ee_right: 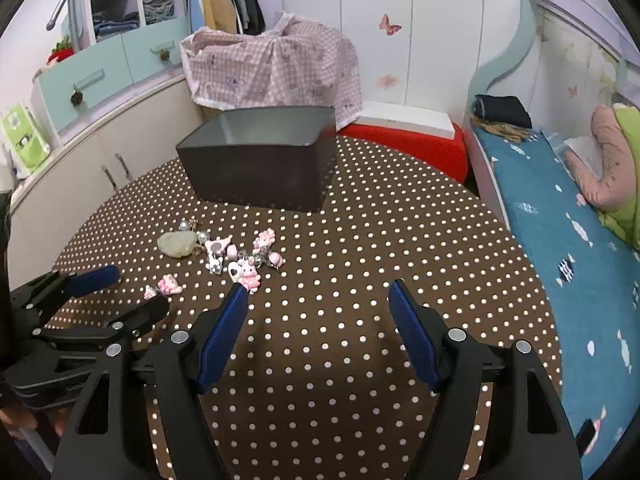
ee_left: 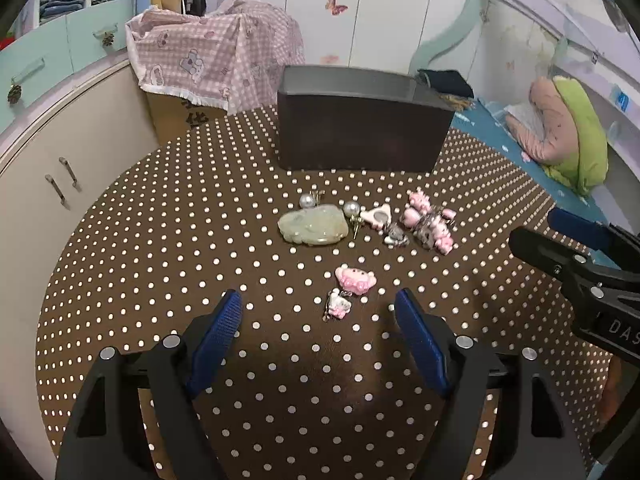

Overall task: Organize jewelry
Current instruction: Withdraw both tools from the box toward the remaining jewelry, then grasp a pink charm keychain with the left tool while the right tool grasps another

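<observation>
Left wrist view | left gripper [ee_left: 318,308] wide open, holds nothing; small pink charm [ee_left: 338,305] lies on dotted table [ee_left: 160,240] just ahead between its fingertips | right gripper [ee_right: 316,300] open, empty, farther from it | dark box [ee_left: 360,124] stands beyond, well apart

"DAS" on right hand-held gripper [ee_left: 560,222]

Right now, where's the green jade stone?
In the left wrist view the jade stone lies mid-table on the dotted cloth, at the left end of the trinket row, in front of the dark box, between two pearl earrings.
</observation>
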`<state>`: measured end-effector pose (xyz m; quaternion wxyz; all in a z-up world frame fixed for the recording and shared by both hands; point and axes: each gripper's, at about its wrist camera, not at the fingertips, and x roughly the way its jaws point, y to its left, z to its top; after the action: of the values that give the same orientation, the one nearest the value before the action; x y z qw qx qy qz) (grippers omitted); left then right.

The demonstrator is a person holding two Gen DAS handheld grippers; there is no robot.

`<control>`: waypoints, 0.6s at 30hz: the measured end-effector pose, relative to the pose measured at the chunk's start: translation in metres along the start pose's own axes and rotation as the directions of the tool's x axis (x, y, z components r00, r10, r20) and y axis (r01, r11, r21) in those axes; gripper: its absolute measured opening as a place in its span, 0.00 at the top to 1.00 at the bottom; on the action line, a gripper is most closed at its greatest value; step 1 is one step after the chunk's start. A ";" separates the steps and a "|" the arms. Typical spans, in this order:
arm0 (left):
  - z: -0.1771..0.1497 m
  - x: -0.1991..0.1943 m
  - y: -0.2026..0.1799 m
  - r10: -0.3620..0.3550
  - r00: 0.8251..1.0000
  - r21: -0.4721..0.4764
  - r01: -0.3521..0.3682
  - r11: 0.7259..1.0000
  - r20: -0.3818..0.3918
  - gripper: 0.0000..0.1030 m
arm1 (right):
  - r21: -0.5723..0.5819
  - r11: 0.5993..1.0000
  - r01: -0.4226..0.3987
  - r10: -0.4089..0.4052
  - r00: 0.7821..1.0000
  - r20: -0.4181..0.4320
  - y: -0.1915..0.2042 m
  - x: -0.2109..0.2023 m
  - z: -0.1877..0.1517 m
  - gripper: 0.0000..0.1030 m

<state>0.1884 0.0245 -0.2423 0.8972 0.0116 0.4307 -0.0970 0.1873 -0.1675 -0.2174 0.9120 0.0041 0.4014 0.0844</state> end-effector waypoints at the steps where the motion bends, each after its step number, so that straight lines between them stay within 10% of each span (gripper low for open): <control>1: 0.000 0.002 0.001 -0.005 1.000 -0.003 0.005 1.000 -0.008 0.28 | -0.002 1.000 -0.001 0.001 1.000 -0.004 0.001 0.002 0.000 0.32; 12: 0.005 0.004 -0.003 0.029 1.000 0.081 -0.029 0.996 0.000 0.89 | -0.032 0.999 -0.012 0.010 0.999 -0.041 0.015 0.021 0.000 0.32; 18: 0.005 0.000 0.011 -0.021 1.000 0.009 0.021 1.000 0.000 0.89 | -0.076 0.997 -0.020 0.015 0.998 -0.068 0.029 0.035 0.001 0.32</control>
<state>0.1942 0.0347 -0.2404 0.8961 0.0115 0.4302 -0.1083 0.2068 -0.1329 -0.2404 0.8966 -0.0304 0.4285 0.1078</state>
